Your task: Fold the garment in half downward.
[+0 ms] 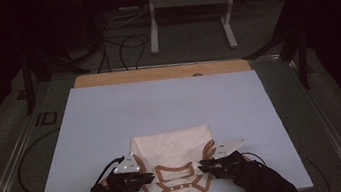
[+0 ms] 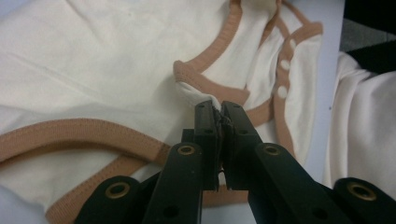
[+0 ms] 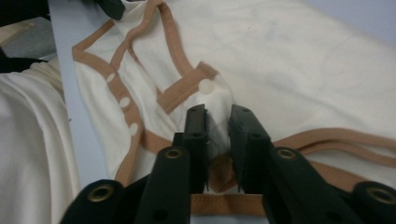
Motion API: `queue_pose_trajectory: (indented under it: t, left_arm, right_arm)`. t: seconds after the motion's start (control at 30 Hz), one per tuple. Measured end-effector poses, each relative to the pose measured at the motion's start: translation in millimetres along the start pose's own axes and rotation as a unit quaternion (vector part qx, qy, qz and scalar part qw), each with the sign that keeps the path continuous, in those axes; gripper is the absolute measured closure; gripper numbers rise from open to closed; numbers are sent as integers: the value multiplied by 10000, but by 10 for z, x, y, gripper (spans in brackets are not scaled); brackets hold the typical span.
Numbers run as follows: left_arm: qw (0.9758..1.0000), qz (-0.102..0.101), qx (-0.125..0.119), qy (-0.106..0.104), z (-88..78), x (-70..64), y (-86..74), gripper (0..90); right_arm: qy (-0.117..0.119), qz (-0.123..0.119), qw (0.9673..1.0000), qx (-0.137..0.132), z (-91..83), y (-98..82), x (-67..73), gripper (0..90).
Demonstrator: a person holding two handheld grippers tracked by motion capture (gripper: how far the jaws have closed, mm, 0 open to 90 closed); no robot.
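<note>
Cream cotton baby bodysuit with tan ribbed trim lies on the pale blue table, near edge, folded into a compact block, snap crotch tabs toward the person.

Left tongs: pressed together, pinching a cream fabric corner by the trim. Right tongs: jaws narrowly parted with a cream-and-tan fold between them; pads appear to touch it, grip looks light.

Judgement: fold mostly done — sides in, body doubled. Left: lay the bottom flap flat, let go, maybe smooth.

No readable brand, label or writing on garment or table.
</note>
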State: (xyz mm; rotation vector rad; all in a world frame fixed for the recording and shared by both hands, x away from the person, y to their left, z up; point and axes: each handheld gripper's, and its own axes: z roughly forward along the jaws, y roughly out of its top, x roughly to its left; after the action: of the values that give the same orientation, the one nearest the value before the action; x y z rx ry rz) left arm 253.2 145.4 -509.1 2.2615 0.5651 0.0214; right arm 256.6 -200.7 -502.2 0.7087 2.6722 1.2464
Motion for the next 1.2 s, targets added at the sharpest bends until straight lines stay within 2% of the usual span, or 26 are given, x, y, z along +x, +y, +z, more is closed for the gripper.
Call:
queue_pose_trajectory:
  t: [0.2, 0.3, 0.4, 0.53, 0.6, 0.67, 0.73, 0.83, 0.87, 1.0, 1.07, 1.1, 1.2]
  left_arm:
    - [9999, -4, 119, 55, 28, -21, -3, 819]
    - [10000, -28, 66, 62, 10, -15, 0, 731]
    - [9998, -164, -62, -45, -36, 23, 22, 576]
    - [9998, -157, -103, -69, -91, 59, 74, 432]
    - [9996, -186, -123, -179, -119, 86, 108, 412]
    - [9997, -103, -151, -132, -145, 94, 143, 392]
    - [9998, -63, -130, -155, -150, 100, 188, 393]
    - [9999, 86, -38, -97, -108, 91, 227, 405]
    - [9998, 49, 2, -203, -78, 105, 236, 430]
    - [9991, -32, 119, -404, -3, 137, 230, 524]
    - [9988, -88, 142, -468, 32, 155, 217, 557]
    - [9987, -100, 159, -464, 42, 161, 214, 607]
    - [9983, -160, 177, -525, 80, 177, 208, 667]
  right_arm:
    - [35, 86, 9999, 93, 58, -35, -27, 659]
    - [55, 81, 9999, 89, 58, -35, -33, 564]
    - [109, 84, 9999, -17, 29, -4, -37, 507]
    - [46, 26, 10000, -48, -29, 75, -67, 484]
    - [29, -57, 10000, -23, -54, 127, -96, 481]
    - [35, -60, 10000, 28, -67, 173, -110, 472]
    - [86, -102, 9999, 44, -81, 227, -139, 473]
    - [306, -125, 9994, 122, -70, 270, -185, 488]
    - [379, -138, 9990, 188, -54, 276, -206, 490]
    - [710, -107, 9960, 527, 54, 268, -289, 503]
    - [848, -80, 9940, 693, 110, 260, -313, 510]
    - [901, -92, 9931, 747, 144, 254, -329, 525]
    - [874, -100, 9922, 883, 213, 251, -363, 574]
